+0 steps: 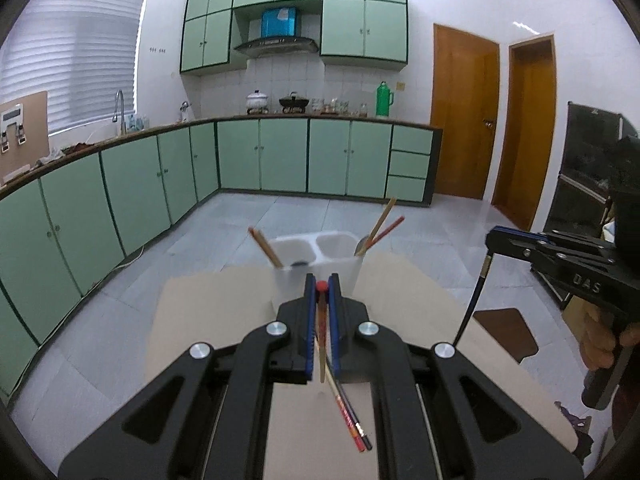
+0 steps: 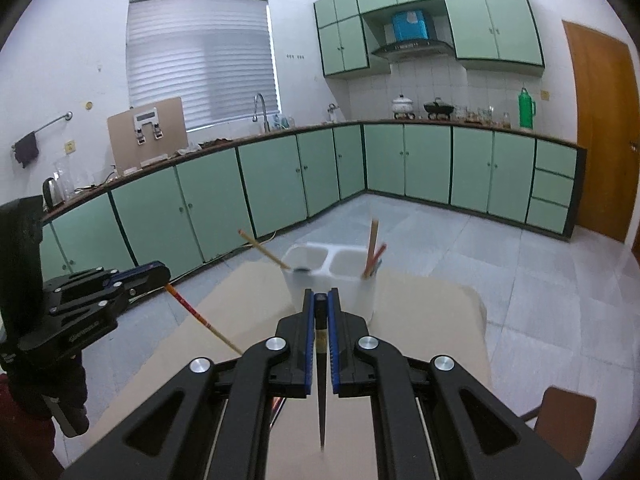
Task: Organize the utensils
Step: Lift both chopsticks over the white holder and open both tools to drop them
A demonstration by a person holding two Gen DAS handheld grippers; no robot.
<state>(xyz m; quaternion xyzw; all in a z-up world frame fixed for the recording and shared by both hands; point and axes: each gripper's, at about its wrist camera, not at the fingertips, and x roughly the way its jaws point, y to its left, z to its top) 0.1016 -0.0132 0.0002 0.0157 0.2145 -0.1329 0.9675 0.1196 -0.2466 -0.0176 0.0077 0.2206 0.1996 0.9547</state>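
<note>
left tongs [image 1: 322, 280] clamped on a red-tipped chopstick [image 1: 321, 320], right tongs [image 2: 321, 298] on a black chopstick [image 2: 321, 380]; held tips-down above bench [image 2: 420, 312], likely for dropping into white holder [image 2: 332, 276].

Raised letters "DAS" readable on the black body of the right hand-held gripper [image 1: 490, 240], seen side-on in the left wrist view. Embossed lettering also present along the side of the left hand-held gripper [image 2: 162, 276] in the right wrist view, too small and blurred to read. Printed marks along the red chopstick [image 1: 352, 424] lying on the worktop [image 1: 224, 312], not legible. Pale label on the blue box [image 1: 279, 21] above the range hood, unreadable. No other text, number or sign legible in either view.
</note>
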